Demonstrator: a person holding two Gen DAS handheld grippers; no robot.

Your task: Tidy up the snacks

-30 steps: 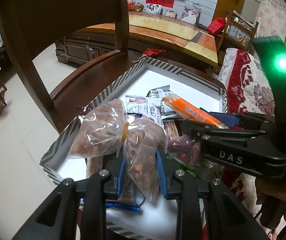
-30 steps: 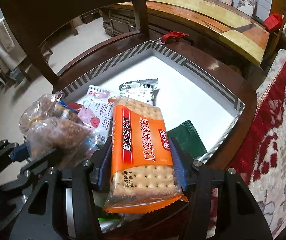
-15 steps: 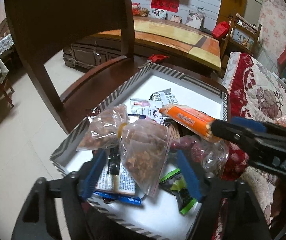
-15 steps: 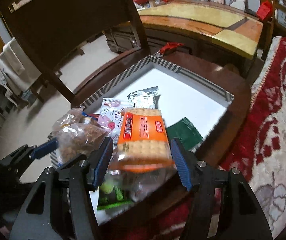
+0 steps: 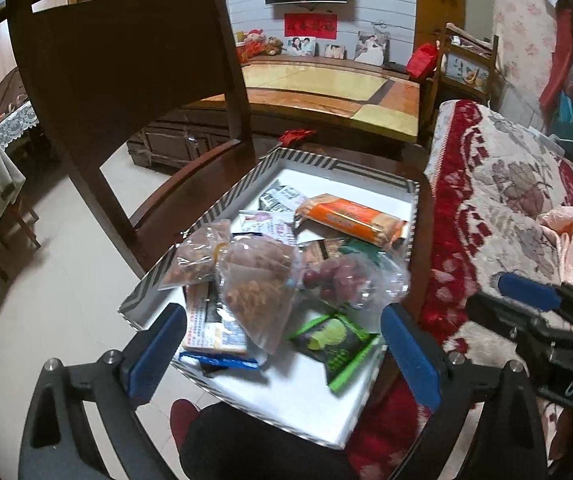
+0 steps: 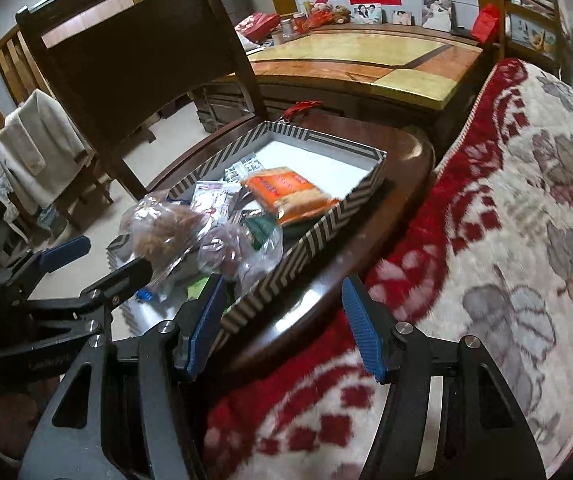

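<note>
Released since a second ago: nut bag (image 5: 252,280) and orange cracker pack (image 5: 350,220), both now in my striped tray (image 5: 190,236). Left gripper (image 5: 282,344) jaws opening wide, nothing between. Right gripper (image 6: 282,320) jaws parted, empty.

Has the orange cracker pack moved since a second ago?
Yes. The orange cracker pack has left the right gripper and now lies inside the striped box.

The clear bag of brown snacks (image 5: 252,280) covers most of the printed packet (image 5: 210,330) beneath it. The orange cracker pack (image 6: 286,194) is motion-blurred in the right wrist view; its print is unreadable. The striped tray (image 6: 306,236) wall hides the near tray contents there.
</note>
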